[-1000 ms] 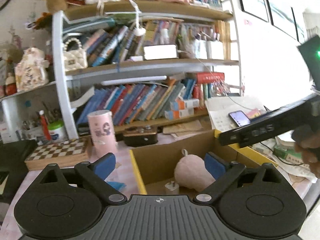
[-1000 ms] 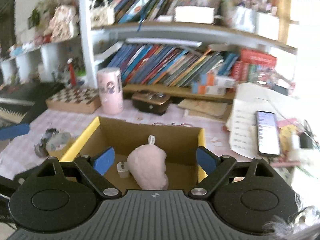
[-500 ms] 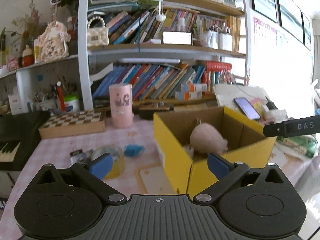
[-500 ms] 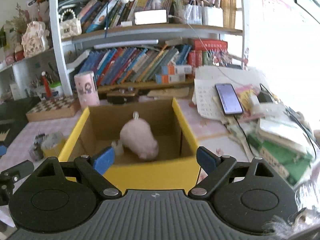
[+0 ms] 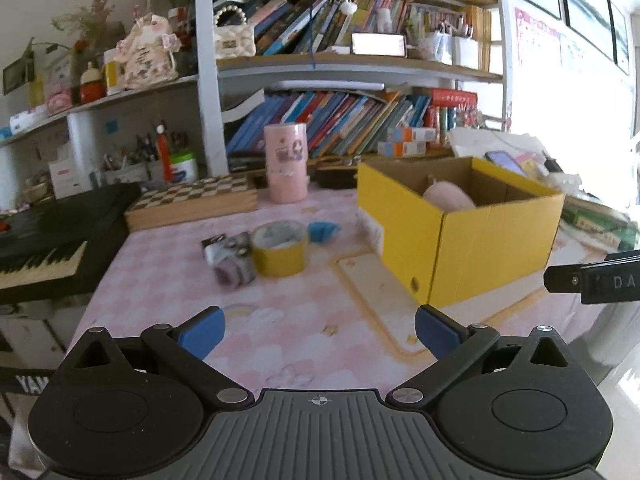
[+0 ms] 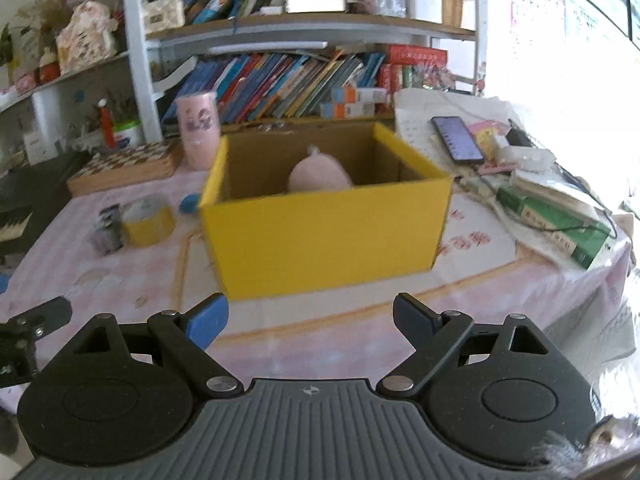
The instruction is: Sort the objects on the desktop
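Observation:
A yellow cardboard box stands open on the pink tablecloth with a pink plush toy inside. Left of it lie a yellow tape roll, a small grey object and a small blue object. My left gripper is open and empty, low over the near table. My right gripper is open and empty in front of the box.
A pink cylinder, a chessboard box and a black keyboard stand behind and left. Bookshelves fill the back. A phone, papers and green books lie right of the box.
Both grippers have pulled back from over the box toward the near table edge, staying open and empty. The plush stays in the box.

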